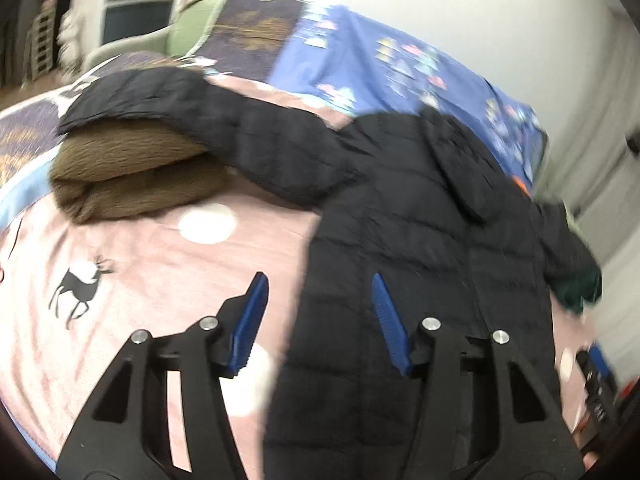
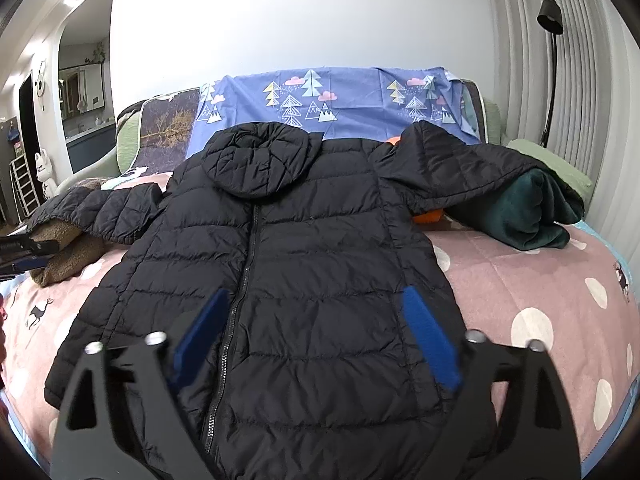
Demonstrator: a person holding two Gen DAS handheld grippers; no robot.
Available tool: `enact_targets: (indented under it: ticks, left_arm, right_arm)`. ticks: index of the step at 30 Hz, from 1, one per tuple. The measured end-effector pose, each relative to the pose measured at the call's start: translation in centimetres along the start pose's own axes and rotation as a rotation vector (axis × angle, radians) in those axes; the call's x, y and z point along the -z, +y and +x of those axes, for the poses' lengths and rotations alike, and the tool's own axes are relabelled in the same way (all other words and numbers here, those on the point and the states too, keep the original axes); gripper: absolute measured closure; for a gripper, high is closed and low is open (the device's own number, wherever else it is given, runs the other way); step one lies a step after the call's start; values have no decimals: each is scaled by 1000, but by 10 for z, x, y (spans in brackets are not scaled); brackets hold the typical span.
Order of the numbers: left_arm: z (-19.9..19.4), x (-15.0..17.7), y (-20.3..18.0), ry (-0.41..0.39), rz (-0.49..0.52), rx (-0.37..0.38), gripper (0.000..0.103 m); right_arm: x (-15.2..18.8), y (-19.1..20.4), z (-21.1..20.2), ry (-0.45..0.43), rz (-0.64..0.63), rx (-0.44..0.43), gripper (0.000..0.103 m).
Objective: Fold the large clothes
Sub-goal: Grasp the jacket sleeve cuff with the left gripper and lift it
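One black puffer jacket (image 2: 288,264) lay spread, zipper up, on the pink bedspread (image 2: 520,280), straight ahead of and beneath the right gripper (image 2: 316,332), whose two blue pads stood apart, grasping nothing. The left gripper (image 1: 320,320) hung over the jacket's edge, jaws parted and empty. Each of the two sleeves rested on one folded garment: brown (image 1: 132,172), dark green (image 2: 528,216).

Soft, even room light, no harsh shadows. The left wrist view is motion-smeared throughout; the right is crisp. Both bow strongly toward dark rounded corners.
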State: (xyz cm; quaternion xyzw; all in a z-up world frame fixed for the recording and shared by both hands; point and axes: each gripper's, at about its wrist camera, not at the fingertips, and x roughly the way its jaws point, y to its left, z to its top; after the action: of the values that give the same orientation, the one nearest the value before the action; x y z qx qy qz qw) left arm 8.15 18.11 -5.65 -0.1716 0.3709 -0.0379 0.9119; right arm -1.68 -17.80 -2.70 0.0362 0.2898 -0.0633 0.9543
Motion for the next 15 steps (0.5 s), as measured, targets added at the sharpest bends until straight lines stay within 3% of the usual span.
enact_targets:
  ticks: [3, 8, 13, 15]
  left_arm:
    - [-1, -21, 42, -36, -96, -10, 49]
    - [1, -55, 115, -81, -308, -2, 44]
    - [0, -94, 190, -157, -519, 94, 44]
    - [1, -103, 214, -181, -591, 104, 44]
  right_arm:
    - [0, -1, 7, 23, 12, -8, 33]
    - [0, 3, 21, 48, 6, 40, 33]
    - [-7, 12, 29, 64, -8, 54, 32]
    - [-10, 16, 31, 60, -24, 67, 27]
